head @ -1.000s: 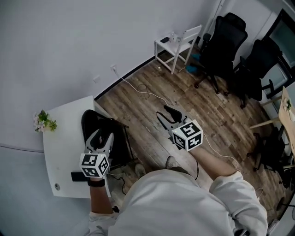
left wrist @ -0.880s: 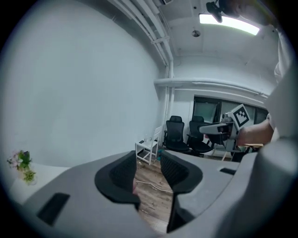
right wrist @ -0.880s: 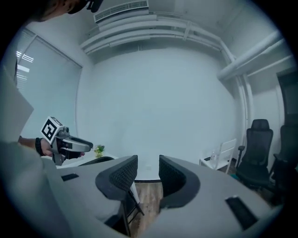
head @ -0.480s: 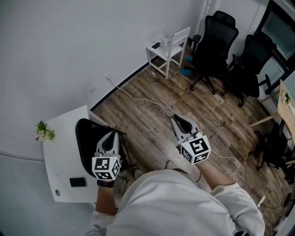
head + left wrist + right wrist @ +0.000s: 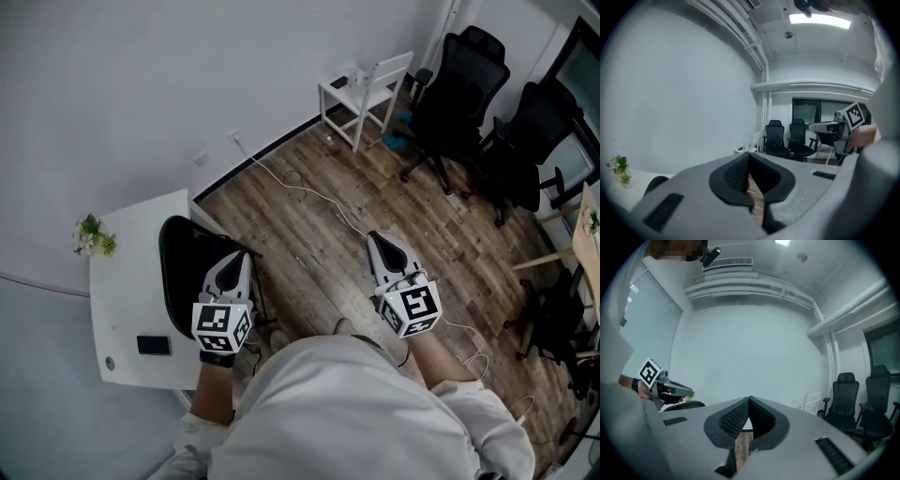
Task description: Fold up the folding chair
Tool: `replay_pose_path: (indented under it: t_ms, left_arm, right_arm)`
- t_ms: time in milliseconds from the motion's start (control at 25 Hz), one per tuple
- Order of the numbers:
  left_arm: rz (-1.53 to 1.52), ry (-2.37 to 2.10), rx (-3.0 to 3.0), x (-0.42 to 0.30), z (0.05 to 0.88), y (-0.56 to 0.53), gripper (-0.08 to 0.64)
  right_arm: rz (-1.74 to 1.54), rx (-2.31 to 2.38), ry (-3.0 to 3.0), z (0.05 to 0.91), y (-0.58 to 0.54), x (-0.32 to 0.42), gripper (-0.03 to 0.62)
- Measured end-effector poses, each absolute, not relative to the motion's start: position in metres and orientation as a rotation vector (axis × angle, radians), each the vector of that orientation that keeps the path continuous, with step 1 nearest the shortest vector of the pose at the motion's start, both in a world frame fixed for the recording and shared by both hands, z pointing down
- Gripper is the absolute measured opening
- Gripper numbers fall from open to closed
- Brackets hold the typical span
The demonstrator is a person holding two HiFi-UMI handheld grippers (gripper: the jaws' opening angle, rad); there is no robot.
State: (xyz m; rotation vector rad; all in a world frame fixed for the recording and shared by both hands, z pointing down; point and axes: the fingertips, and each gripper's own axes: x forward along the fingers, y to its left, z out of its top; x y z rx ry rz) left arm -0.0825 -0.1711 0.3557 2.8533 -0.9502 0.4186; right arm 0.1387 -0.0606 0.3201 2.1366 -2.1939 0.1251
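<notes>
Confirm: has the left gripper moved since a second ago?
Yes: left gripper moved right, away from the phone on the white table; its tongs have just closed on nothing.

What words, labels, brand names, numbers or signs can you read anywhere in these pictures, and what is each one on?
Readable words, numbers, brands or signs: none in any view.
Cubes on the left gripper and right gripper: black-and-white square marker patterns only, no letters.
Dark phone on the white table: no print visible.
Small items on the white chair: too small to read.
</notes>
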Motion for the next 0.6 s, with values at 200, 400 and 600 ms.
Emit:
replay_pose_path:
  t_ms: [200,400,600]
  left_arm:
    - [0.413,-0.976,2.85,-0.089,0.351,-0.174,0.009]
    - [0.41,-0.985,2.847,-0.096,0.35,-0.178,0.008]
    - [0.413,-0.989,2.841,-0.101,0.353,-0.184,0.008]
  right_arm:
    - [0.127,2.124,-2.212,0.317,-0.066,0.133,0.017]
    - [0.111,2.11,-2.221,0.315,-0.071,0.124,0.017]
    - [0.112,2.104,-2.22,0.319,-0.076,0.118,0.017]
